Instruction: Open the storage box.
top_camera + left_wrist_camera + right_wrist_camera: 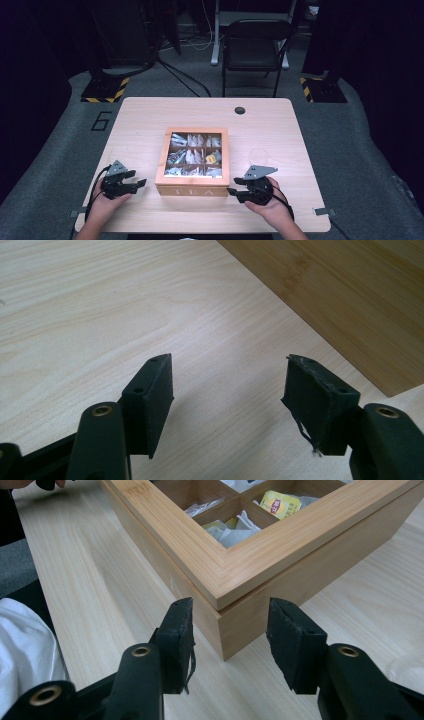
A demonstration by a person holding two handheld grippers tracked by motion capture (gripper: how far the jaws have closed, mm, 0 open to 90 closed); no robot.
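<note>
A wooden tea box (192,190) sits closed near the middle of the table (140,120), slightly toward the near edge, its glass-topped lid showing nine compartments of tea bags, one yellow bag (211,159) at right of centre. The right gripper (231,190) lies at the box's near right corner, jaws wide and empty, straddling that corner without touching it in the right gripper view (230,615). The left gripper (141,183) rests just left of the box, jaws also wide and empty over bare tabletop (227,382). A folding chair (255,45) stands beyond the table's far edge.
</note>
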